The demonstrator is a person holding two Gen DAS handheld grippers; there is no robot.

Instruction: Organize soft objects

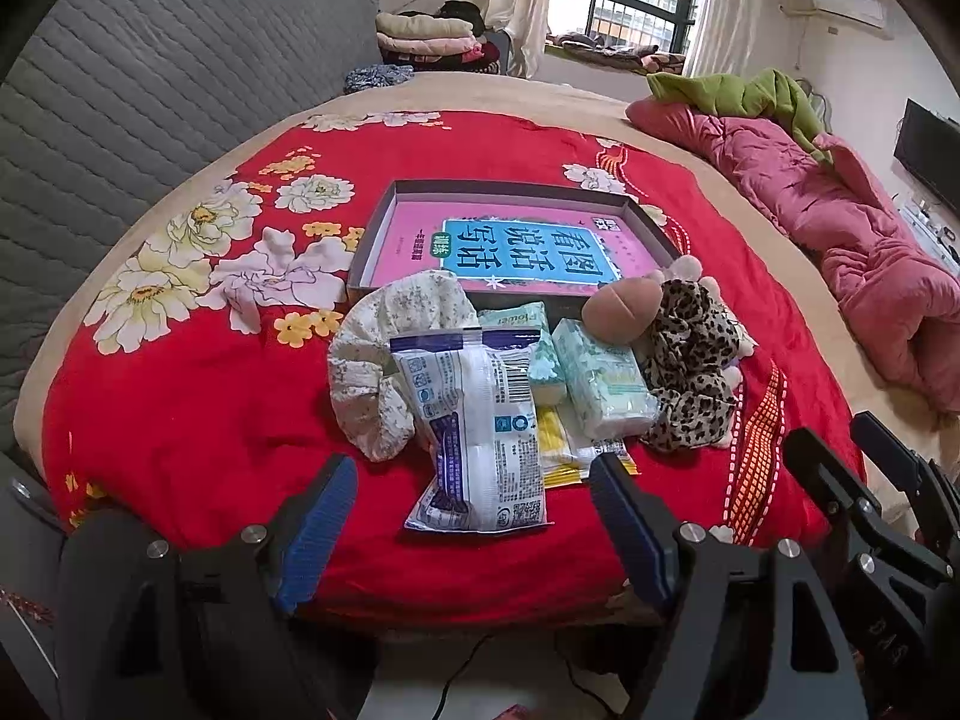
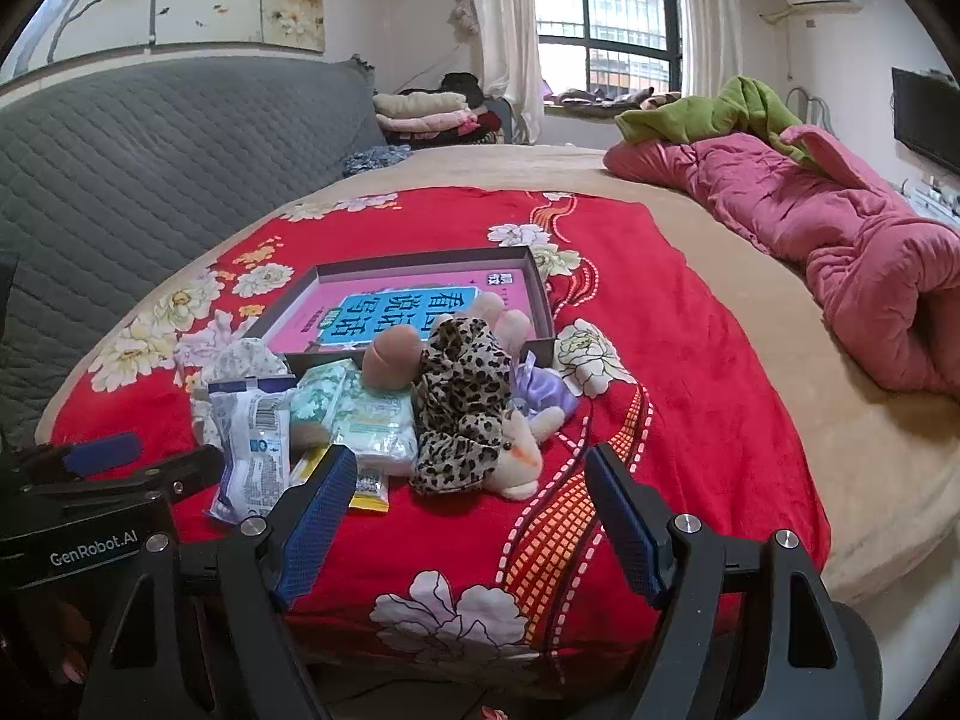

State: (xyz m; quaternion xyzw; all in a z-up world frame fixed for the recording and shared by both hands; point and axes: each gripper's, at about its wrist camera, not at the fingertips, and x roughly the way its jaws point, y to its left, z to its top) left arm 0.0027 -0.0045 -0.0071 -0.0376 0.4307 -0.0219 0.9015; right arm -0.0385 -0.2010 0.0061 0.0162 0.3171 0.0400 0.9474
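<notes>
On the red plush blanket point(image 1: 180, 420), soft things are piled near a shallow box point(image 1: 384, 222): a crinkly plastic pack point(image 1: 480, 438), tissue packs point(image 1: 600, 384), and a leopard-print plush point(image 2: 462, 402). The left gripper point(image 1: 474, 498) and right gripper point(image 2: 468, 492) are held wide open, empty, near the pile.

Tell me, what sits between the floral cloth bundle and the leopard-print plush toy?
In the left wrist view: a white-blue plastic packet and two green tissue packs, between bundle and toy.
</notes>
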